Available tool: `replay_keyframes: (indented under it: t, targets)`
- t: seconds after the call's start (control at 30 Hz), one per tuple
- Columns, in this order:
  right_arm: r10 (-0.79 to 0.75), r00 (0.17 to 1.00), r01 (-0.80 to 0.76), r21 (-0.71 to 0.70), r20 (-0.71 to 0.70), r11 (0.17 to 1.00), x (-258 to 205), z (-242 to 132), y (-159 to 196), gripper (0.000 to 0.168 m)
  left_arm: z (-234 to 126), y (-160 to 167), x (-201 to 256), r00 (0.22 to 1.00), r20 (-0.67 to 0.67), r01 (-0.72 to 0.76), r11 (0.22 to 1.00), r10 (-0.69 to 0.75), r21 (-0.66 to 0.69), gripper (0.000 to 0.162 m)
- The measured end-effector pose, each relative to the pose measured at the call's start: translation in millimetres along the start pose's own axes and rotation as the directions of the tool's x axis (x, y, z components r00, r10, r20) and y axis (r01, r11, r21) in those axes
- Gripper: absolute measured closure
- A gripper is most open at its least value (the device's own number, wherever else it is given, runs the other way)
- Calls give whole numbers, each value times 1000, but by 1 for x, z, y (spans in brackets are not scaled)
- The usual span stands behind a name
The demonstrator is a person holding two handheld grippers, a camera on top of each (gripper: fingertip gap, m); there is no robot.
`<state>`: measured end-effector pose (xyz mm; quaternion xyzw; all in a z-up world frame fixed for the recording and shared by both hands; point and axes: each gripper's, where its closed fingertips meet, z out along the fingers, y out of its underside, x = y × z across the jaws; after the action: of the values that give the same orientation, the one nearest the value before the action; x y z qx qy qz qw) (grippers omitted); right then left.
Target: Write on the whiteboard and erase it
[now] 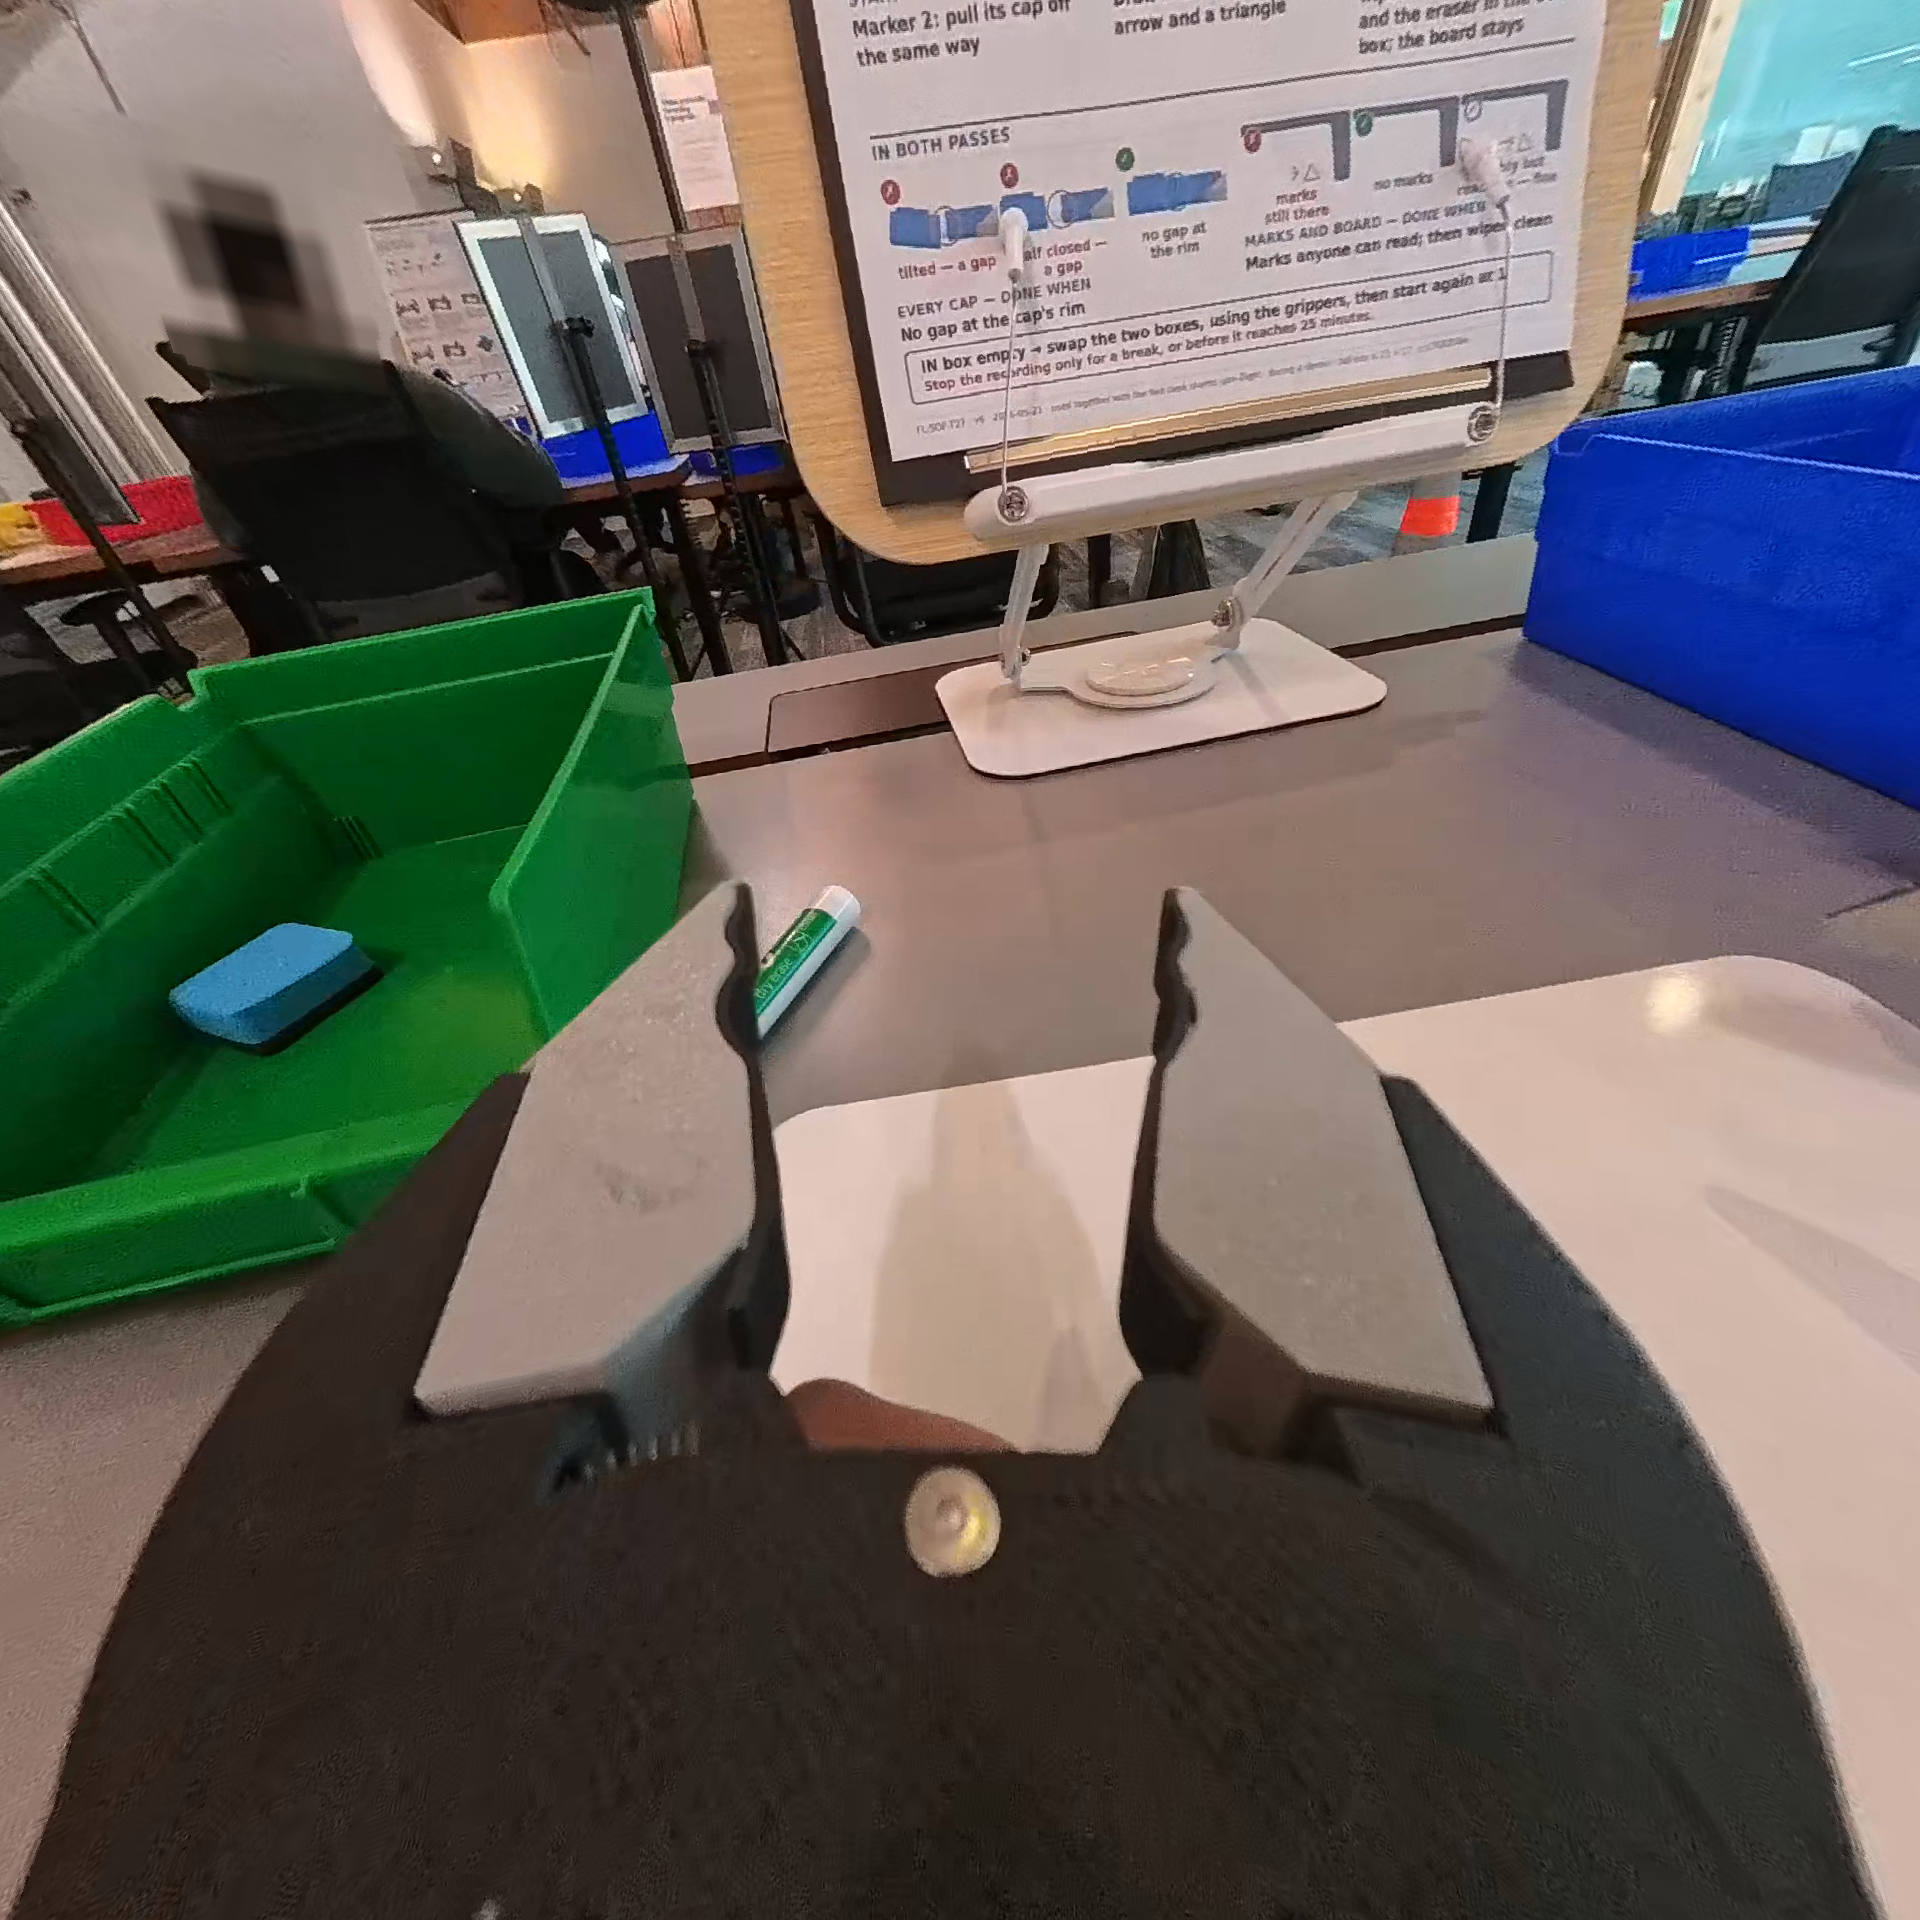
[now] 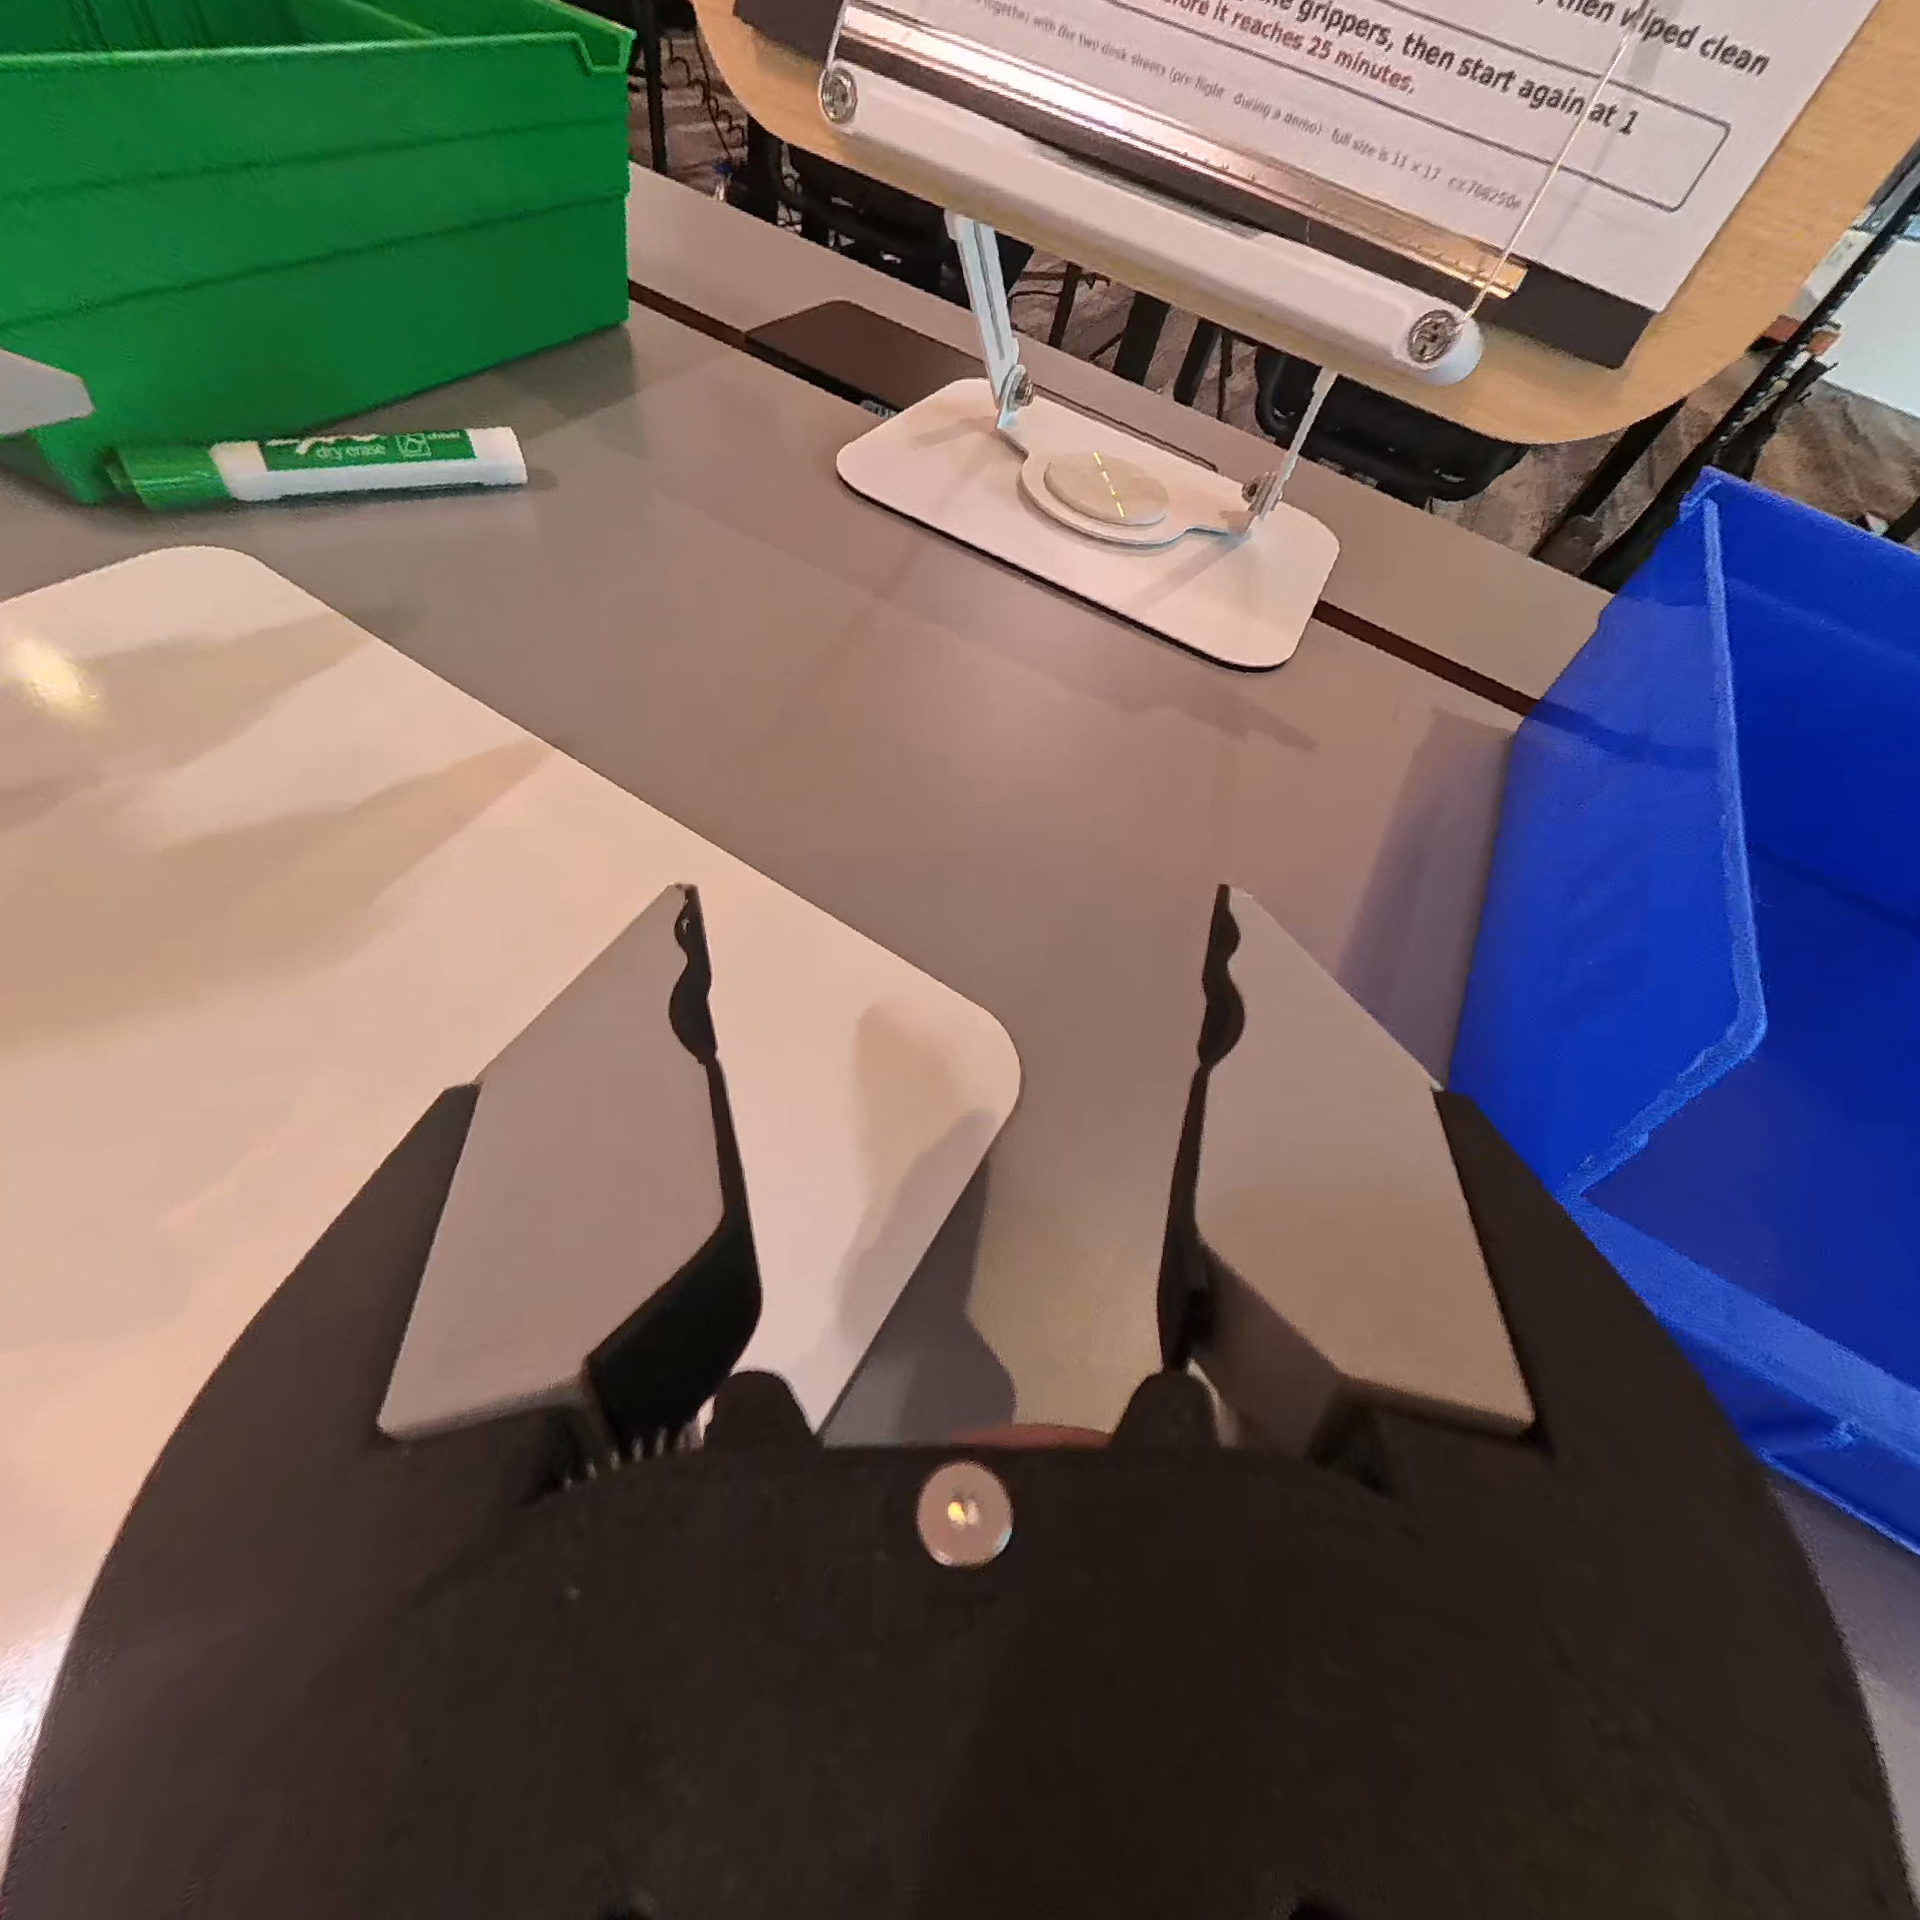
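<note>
A white whiteboard [image 1: 1558, 1143] lies flat on the grey table and shows no marks; it also shows in the right wrist view [image 2: 312, 883]. A green and white dry-erase marker [image 1: 805, 961] lies on the table next to the green bin, partly hidden by my left finger; in the right wrist view the marker [image 2: 343, 468] lies capped beside the bin. A blue eraser [image 1: 270, 982] lies inside the green bin [image 1: 582, 894]. My left gripper [image 1: 956, 909] is open and empty above the board's far left corner. My right gripper [image 2: 951, 904] is open and empty above the board's right edge.
A blue bin [image 1: 1745, 582] stands at the right; in the right wrist view the blue bin [image 2: 1621, 883] is close to my right finger. A white stand [image 1: 1164, 696] holding an instruction sheet on a wooden board [image 1: 1195, 208] stands at the table's back; chairs and desks lie beyond. To the marker [image 2: 343, 468]: left tips about 12 centimetres, right tips about 25 centimetres.
</note>
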<state>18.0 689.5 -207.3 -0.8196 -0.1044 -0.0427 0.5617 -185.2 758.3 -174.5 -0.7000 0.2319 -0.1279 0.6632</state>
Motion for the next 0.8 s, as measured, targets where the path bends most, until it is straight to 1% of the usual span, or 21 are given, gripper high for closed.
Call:
replay_keyframes:
  t: [0.2,0.33,0.5,0.63,0.8]
  targets:
    - [20,1000,-20,-12,-19,1000,9,-9,7,74,-1,1,6,1000,-29,10,1000,-10,-7,86]
    - [46,999,-48,-56,-27,997,15,-15,24,75,-1,0,16,998,-61,-14,1000,14,-7,87]
    - [53,996,-57,-50,-74,997,33,-33,35,75,-3,-1,26,995,-83,-47,999,46,-3,88]
    - [87,992,-94,-76,-89,993,47,-42,51,76,-3,0,29,995,-93,-48,999,47,-7,88]
    - [132,986,-138,-56,-106,989,63,-55,56,77,-4,0,29,995,-90,-45,999,44,-12,88]
